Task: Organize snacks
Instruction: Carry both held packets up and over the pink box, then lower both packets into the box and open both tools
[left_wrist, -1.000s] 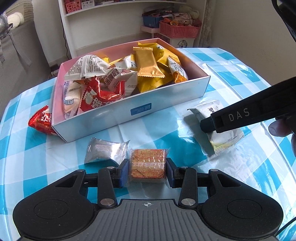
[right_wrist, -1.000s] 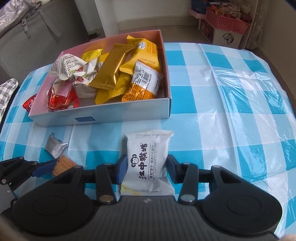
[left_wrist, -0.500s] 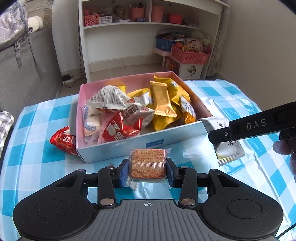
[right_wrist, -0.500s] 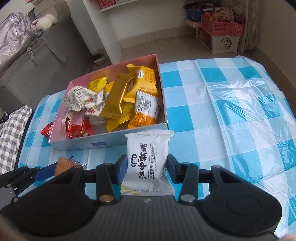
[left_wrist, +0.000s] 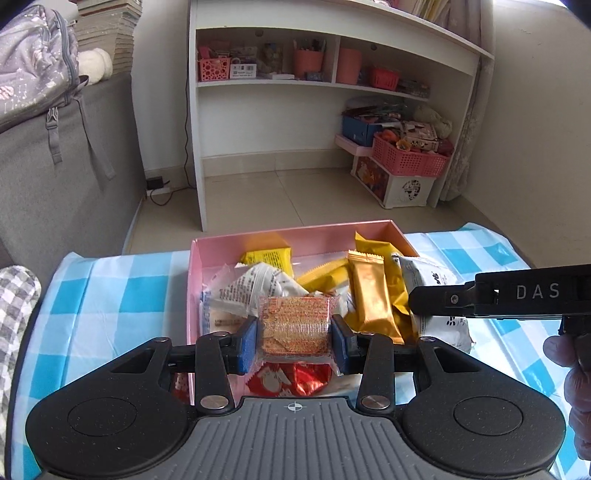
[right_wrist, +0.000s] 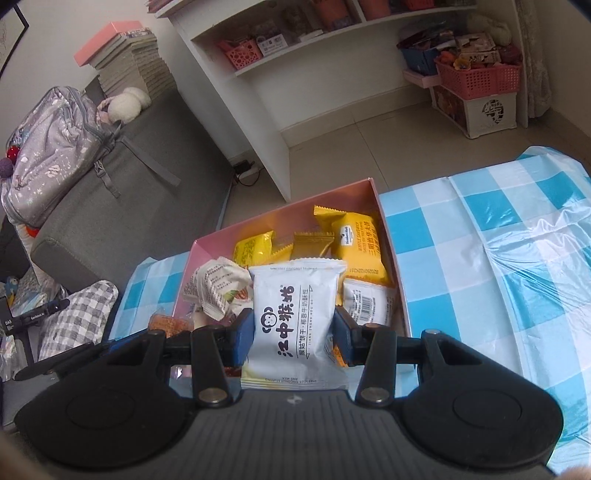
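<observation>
My left gripper (left_wrist: 294, 341) is shut on a clear-wrapped orange cracker pack (left_wrist: 294, 325) and holds it in the air over the near left part of the pink-lined snack box (left_wrist: 295, 230). My right gripper (right_wrist: 294, 332) is shut on a white biscuit packet with black print (right_wrist: 295, 317) and holds it over the box (right_wrist: 284, 208) near its front. The box holds several gold, yellow, white and red packets. The right gripper's arm shows in the left wrist view (left_wrist: 498, 295), with the white packet (left_wrist: 443, 325) beneath it.
The box sits on a table with a blue-and-white checked cloth (right_wrist: 498, 258). A grey sofa with a backpack (right_wrist: 55, 155) stands to the left. A white shelf unit (left_wrist: 332, 92) and pink baskets (left_wrist: 406, 158) stand beyond the table on the tiled floor.
Both grippers have lifted their packets off the tablecloth and carried them forward over the box. The views have tilted up toward the room.
</observation>
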